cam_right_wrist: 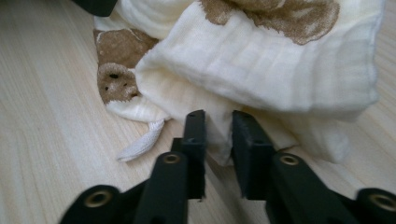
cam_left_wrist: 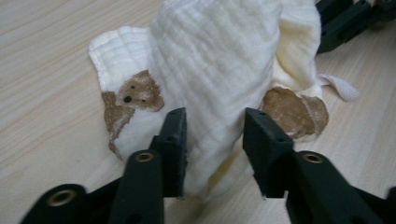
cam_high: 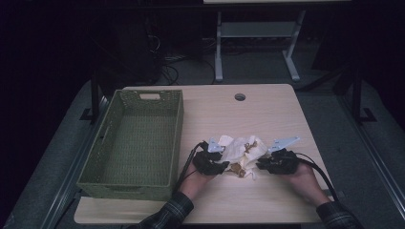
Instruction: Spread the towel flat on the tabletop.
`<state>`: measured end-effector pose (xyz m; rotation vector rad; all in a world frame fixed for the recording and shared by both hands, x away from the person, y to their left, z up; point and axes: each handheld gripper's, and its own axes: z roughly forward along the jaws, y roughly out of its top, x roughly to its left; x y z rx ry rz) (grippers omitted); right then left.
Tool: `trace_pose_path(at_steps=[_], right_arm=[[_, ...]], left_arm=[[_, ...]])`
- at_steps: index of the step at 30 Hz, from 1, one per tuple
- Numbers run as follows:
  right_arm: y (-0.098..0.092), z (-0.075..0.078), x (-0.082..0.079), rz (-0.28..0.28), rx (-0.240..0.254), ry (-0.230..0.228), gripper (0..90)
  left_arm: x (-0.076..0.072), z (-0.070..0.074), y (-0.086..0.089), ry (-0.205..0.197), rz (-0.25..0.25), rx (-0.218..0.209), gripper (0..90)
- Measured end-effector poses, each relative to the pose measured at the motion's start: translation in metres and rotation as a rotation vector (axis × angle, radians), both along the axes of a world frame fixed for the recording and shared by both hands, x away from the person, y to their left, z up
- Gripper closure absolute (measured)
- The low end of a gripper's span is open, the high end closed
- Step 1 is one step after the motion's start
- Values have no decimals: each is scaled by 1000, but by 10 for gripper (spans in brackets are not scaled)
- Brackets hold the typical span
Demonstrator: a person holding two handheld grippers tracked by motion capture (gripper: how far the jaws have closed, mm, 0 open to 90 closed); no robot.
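A cream muslin cloth (cam_high: 243, 152) printed with brown bears lies bunched on the wooden table (cam_high: 229, 109) near its front edge. My left gripper (cam_high: 224, 167) holds its left side and my right gripper (cam_high: 260, 166) its right side. In the left gripper view a raised fold of the cloth (cam_left_wrist: 215, 70) fills the gap between the jaws of the left gripper (cam_left_wrist: 215, 135), and both pads touch it. In the right gripper view the right gripper (cam_right_wrist: 218, 135) stands nearly closed, pinching a low edge of the cloth (cam_right_wrist: 261, 60). A small white tag (cam_right_wrist: 140, 142) pokes out beside it.
A green woven basket (cam_high: 177, 138) with nothing in it stands on the left half of the table, close to my left hand. A cable hole (cam_high: 239, 97) sits near the table's far edge. Desk legs and cables lie on the floor beyond.
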<state>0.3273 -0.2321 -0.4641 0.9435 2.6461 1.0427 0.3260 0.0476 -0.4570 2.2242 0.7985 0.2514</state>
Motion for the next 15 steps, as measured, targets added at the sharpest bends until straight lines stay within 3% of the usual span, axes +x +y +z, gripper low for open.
trace_pose_path(at_steps=[6,9,15], right_arm=[[-5,4,-2,-6,-1,-4,857],[-9,9,-2,-9,9,-30,857],[-23,20,0,-40,31,-72,858]], left_arm=[[3,3,1,13,-8,-2,819],[2,6,2,16,-13,-24,861],[3,14,9,36,-3,-121,874]])
